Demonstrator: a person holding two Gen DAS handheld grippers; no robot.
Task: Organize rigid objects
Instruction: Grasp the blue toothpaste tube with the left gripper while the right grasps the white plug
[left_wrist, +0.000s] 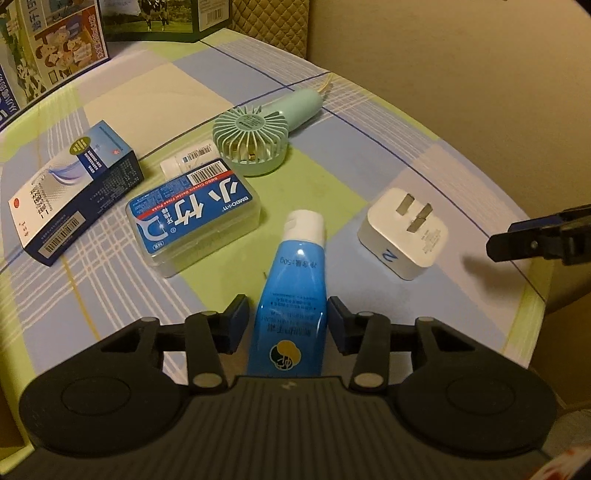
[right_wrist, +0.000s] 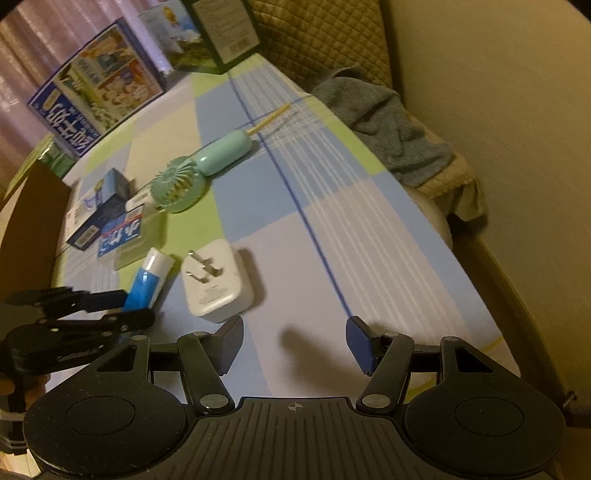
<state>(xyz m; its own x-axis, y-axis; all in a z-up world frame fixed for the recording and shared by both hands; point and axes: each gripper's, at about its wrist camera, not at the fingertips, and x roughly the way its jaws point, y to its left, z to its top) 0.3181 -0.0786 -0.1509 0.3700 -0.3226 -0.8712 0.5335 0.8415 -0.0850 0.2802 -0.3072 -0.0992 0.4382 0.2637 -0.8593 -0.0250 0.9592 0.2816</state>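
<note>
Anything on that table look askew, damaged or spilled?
No spills or damage visible. The white charger lies on its back, prongs up. The mint fan lies flat, its head beside a small white tube. The blue tube lies between the left gripper pads.

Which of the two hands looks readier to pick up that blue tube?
Left: the left gripper already straddles the blue tube. The right gripper is open over bare tablecloth.

tube (left_wrist: 291, 280) between left gripper (left_wrist: 284, 317) jaws; charger (left_wrist: 402, 232) right of tube, floss case (left_wrist: 192, 225) left
</note>
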